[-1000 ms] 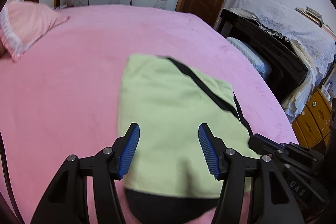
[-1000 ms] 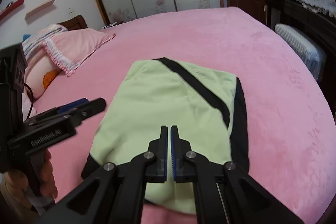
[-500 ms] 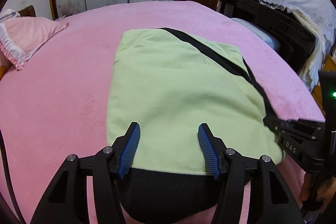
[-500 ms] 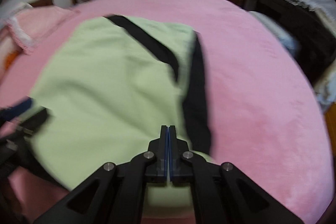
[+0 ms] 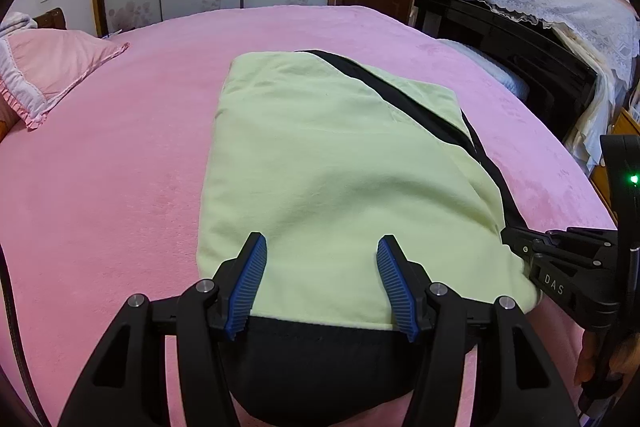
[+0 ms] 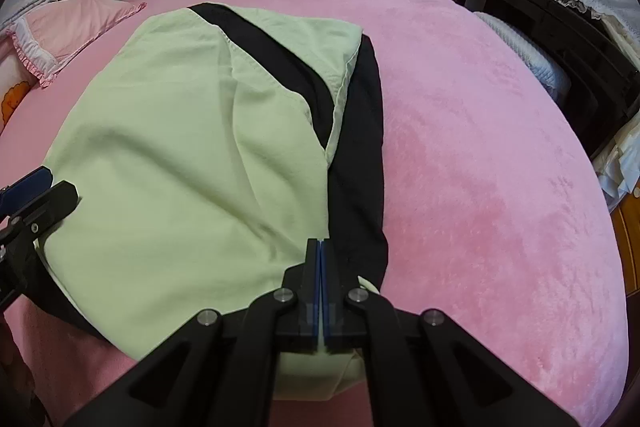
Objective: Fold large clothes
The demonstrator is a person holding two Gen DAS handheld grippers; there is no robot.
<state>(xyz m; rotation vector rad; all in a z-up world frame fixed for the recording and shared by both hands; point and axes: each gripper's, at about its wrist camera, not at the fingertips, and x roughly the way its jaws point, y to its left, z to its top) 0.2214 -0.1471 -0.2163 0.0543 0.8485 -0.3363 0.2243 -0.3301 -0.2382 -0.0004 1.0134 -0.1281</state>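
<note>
Both claws lower over the folded garment (left apart, right together), open bed rightward.

Garment, pale yellow-green with black panels: folded into a compact, roughly rectangular bundle lying flat on the pink bed, lightly creased. A black band crosses its far part diagonally; a black strip runs down the right edge, just ahead of the right tool. A black section shows at the near end, under the left tool.
</note>
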